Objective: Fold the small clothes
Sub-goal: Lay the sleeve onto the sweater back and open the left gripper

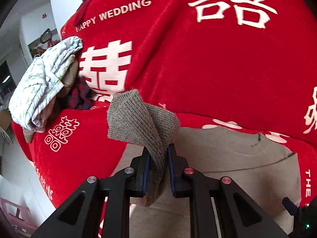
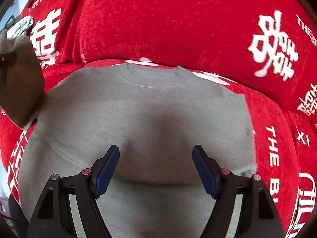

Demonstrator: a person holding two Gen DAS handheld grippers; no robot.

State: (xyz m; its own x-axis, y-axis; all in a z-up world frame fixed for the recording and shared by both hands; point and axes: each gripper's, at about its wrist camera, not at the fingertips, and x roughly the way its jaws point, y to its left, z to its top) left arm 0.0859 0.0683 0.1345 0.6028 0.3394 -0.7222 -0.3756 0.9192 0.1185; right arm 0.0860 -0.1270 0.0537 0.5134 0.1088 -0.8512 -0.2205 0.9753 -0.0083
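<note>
1. While my left gripper point(image 1: 158, 156) squeezes the ribbed cuff point(image 1: 138, 119) of the sweater's sleeve, the cuff sticks up above the fingers.
2. I see the gray sweater point(image 2: 142, 109) lying flat on the red cover point(image 2: 168, 19), neck away from me.
3. I hold my right gripper point(image 2: 156, 154) wide apart over the sweater's middle, with nothing between its fingers.
4. I see a pile of clothes point(image 1: 41, 81) sitting far to the left on the cover.

Grey-brown knit sweater point(image 2: 146, 107) spread flat, neckline at the far edge; one ribbed sleeve cuff point(image 1: 138, 119) lifted off the surface, bunched and twisted.
</note>
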